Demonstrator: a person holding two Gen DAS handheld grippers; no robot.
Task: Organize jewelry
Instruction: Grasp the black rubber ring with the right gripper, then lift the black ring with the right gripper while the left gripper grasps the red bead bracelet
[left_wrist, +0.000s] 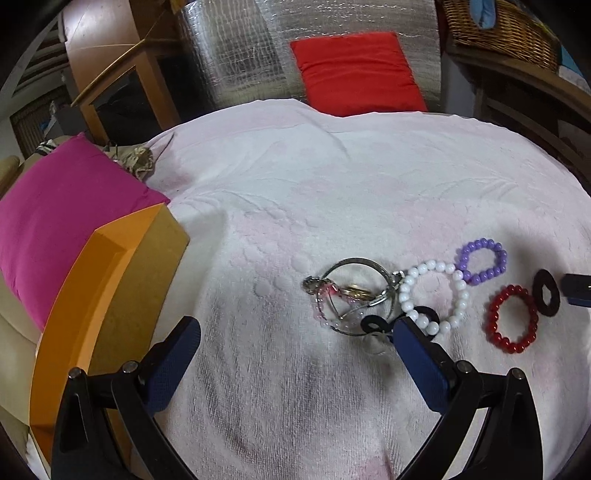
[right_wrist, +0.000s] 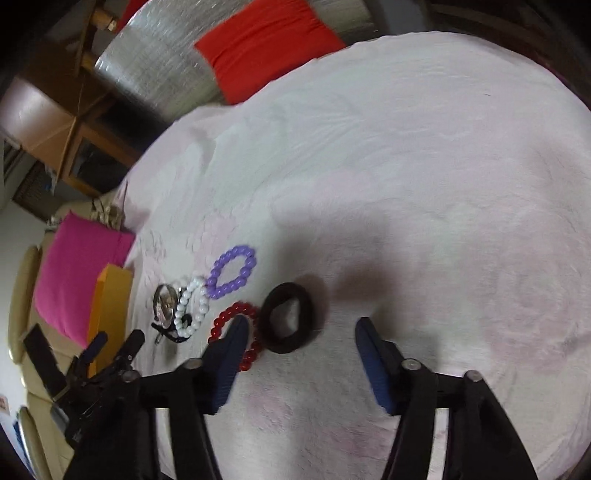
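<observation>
Jewelry lies on a pale pink towel. A tangle of silver bangles, a white bead bracelet, a purple bead bracelet, a red bead bracelet and a dark band sit in a row. My left gripper is open and empty, just short of the bangles. My right gripper is open and empty, its fingers on either side of the dark band, beside the red bracelet. The purple bracelet and white bracelet lie further left.
An orange box stands at the towel's left edge, against a magenta cushion. A red cushion lies beyond the towel's far edge. A wicker basket sits at the back right. The left gripper shows in the right wrist view.
</observation>
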